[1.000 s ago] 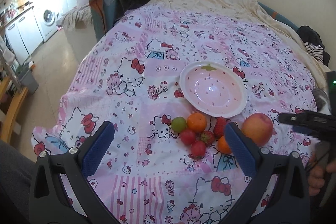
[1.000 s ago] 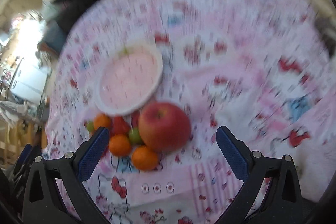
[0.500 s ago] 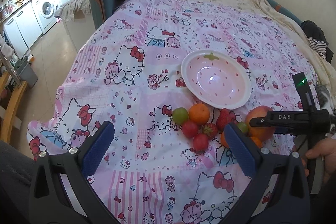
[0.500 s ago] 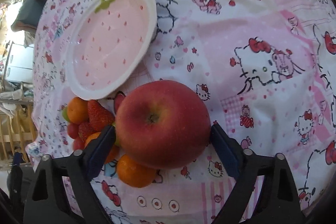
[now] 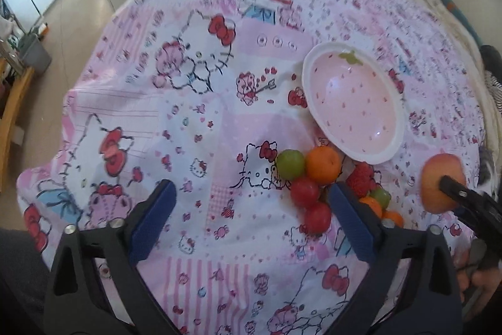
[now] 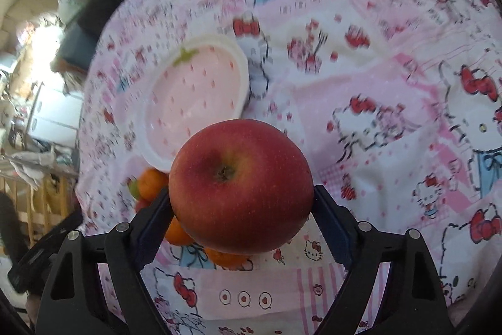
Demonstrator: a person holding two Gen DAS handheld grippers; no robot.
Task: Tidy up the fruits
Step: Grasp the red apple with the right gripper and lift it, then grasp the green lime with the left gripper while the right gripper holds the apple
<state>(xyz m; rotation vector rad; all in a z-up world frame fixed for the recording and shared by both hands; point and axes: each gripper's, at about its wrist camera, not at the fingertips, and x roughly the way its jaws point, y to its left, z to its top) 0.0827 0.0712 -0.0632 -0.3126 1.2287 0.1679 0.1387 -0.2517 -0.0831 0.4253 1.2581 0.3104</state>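
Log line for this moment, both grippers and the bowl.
right gripper: shut on big red apple, lifted | left gripper: open, jaws just closing, nothing between | pink strawberry-print bowl: empty | small fruits: on bedsheet

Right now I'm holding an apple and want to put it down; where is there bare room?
The pink bowl is empty. Bare sheet lies left of the bowl and fruit cluster, and more beyond the apple in the right-wrist view. The strip between cluster and bowl rim is crowded.

fruit cluster [image 5: 309, 178] crowds the plate's [image 5: 396, 118] near rim; its far side lies open.
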